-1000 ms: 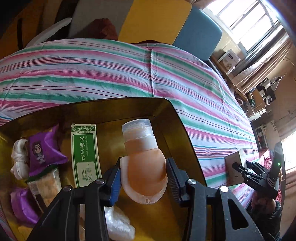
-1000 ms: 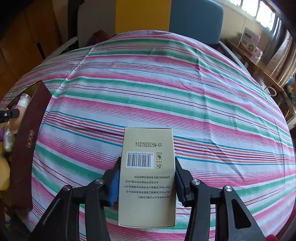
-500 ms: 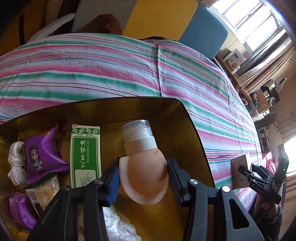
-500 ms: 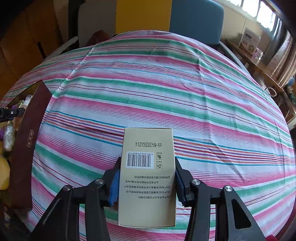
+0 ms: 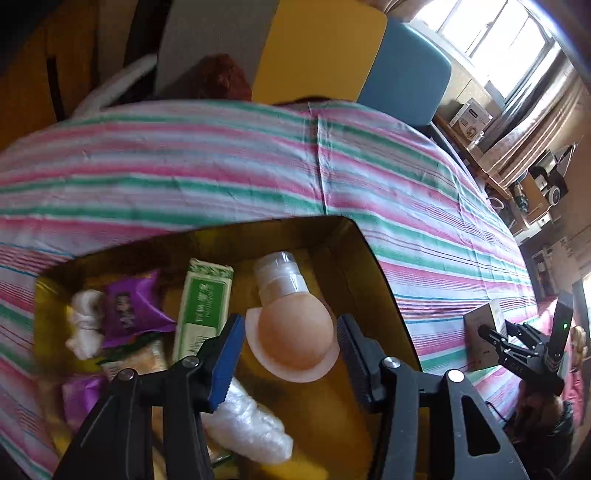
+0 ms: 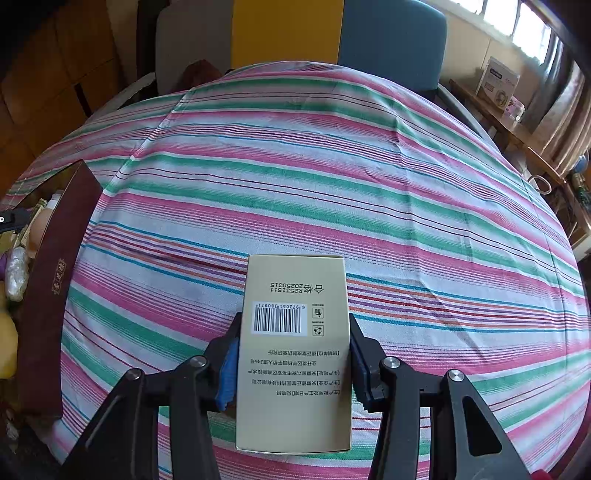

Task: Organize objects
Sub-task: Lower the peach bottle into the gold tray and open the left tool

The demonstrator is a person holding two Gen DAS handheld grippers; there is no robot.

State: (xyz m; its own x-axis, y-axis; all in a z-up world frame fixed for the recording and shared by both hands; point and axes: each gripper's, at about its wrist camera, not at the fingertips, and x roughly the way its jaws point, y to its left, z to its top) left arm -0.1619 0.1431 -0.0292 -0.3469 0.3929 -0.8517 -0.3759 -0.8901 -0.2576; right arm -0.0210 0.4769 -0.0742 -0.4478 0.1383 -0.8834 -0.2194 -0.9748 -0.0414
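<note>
A squat peach-coloured squeeze bottle (image 5: 295, 339) with a clear cap lies in the gold-lined box (image 5: 384, 288). My left gripper (image 5: 290, 323) straddles it, jaws opening, and its pads stand just off the bottle's sides. Beside the bottle lie a green carton (image 5: 203, 306), a purple snack packet (image 5: 129, 310) and a white wrapped item (image 5: 251, 424). My right gripper (image 6: 294, 323) is shut on a beige barcode carton (image 6: 295, 288), held low over the striped tablecloth (image 6: 332, 184). That carton (image 5: 480, 321) and gripper also show at the right of the left wrist view.
The box's maroon outer wall (image 6: 55, 280) stands at the table's left edge. Grey, yellow (image 5: 317, 51) and blue (image 6: 391, 33) chair backs line the far side. A side shelf (image 6: 509, 122) with cartons runs along the right under the window.
The left jaws have widened off the peach bottle and the gripper has lifted and tilted; the bottle stays in the box. The right gripper and its carton have not moved.
</note>
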